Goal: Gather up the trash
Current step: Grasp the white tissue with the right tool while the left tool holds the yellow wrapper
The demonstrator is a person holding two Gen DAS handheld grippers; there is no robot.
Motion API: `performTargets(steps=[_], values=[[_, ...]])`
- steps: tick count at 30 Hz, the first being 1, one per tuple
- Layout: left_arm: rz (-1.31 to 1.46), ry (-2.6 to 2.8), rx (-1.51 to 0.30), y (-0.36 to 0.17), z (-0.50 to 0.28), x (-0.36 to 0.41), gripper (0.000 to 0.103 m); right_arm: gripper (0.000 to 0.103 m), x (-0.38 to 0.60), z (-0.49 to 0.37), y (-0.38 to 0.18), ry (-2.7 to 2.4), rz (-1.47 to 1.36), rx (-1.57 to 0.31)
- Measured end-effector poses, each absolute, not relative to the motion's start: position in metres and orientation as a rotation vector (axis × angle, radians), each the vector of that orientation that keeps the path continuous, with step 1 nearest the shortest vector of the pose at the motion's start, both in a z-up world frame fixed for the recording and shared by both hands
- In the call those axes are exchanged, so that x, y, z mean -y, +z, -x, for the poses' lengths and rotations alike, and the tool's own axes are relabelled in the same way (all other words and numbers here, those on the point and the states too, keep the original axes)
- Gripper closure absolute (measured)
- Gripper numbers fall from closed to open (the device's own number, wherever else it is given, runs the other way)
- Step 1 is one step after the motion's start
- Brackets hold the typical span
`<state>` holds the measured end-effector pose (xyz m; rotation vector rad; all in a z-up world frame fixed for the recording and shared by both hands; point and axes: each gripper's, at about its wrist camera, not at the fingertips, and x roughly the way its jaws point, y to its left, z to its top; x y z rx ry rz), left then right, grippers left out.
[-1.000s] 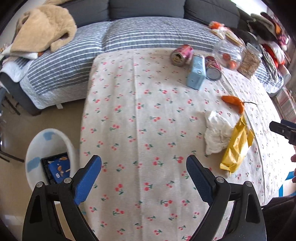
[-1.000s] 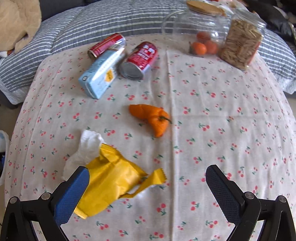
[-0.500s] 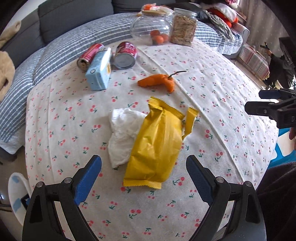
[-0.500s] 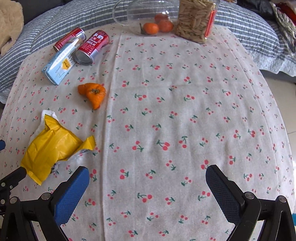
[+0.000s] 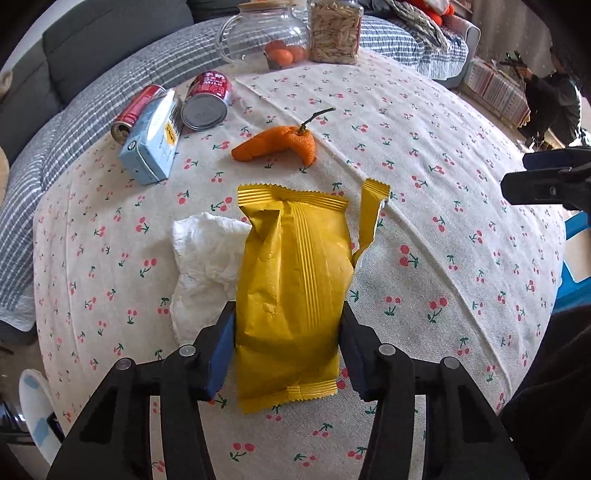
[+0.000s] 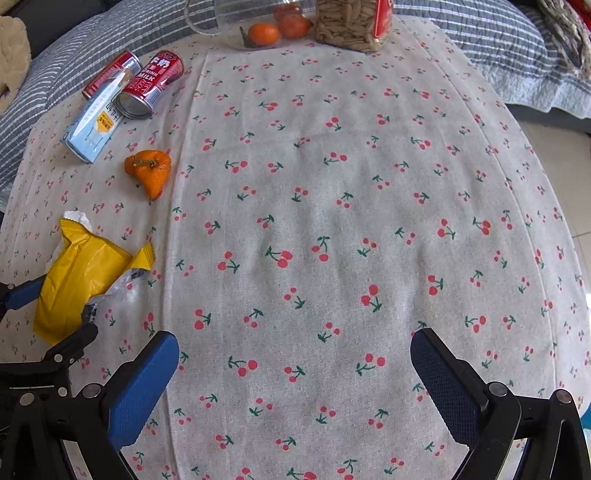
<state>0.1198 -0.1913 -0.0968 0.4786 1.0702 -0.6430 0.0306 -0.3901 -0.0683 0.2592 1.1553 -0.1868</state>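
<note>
A yellow snack wrapper (image 5: 295,280) lies on the cherry-print tablecloth, partly over a crumpled white tissue (image 5: 203,266). My left gripper (image 5: 288,347) is shut on the wrapper's near end, both blue pads against its sides. The wrapper also shows in the right wrist view (image 6: 79,280), with the left gripper's fingers (image 6: 22,293) on it. Orange peel (image 5: 280,146), a light blue carton (image 5: 155,144) and two red cans (image 5: 208,99) lie further back. My right gripper (image 6: 295,384) is open and empty over bare cloth, to the right of the wrapper.
A glass jar with oranges (image 5: 269,37) and a jar of seeds (image 5: 336,31) stand at the table's far edge. A striped sofa (image 5: 92,96) lies behind. A white bin's rim (image 5: 33,402) shows at the lower left, below the table edge.
My left gripper swung from the bin side over to the wrapper, dropped onto it and closed on its near end. The right gripper moved away to the right, staying open.
</note>
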Motion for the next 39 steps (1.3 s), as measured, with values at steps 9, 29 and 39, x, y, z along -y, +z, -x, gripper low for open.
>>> performTargets(steps=[9, 29, 39], values=[[-0.301, -0.649, -1.021, -0.058, -0.121, 0.151, 0.055, 0.000, 0.372, -0.041, -0.067, -0.157, -0.258, -1.159], [-0.105, -0.340, -1.091, -0.051, -0.163, 0.014, 0.055, 0.005, 0.257, -0.116, -0.094, 0.117, -0.173, -1.227], [-0.071, -0.306, -1.118, -0.057, -0.172, -0.003, 0.055, 0.026, 0.219, -0.147, -0.119, 0.145, 0.064, -1.247]])
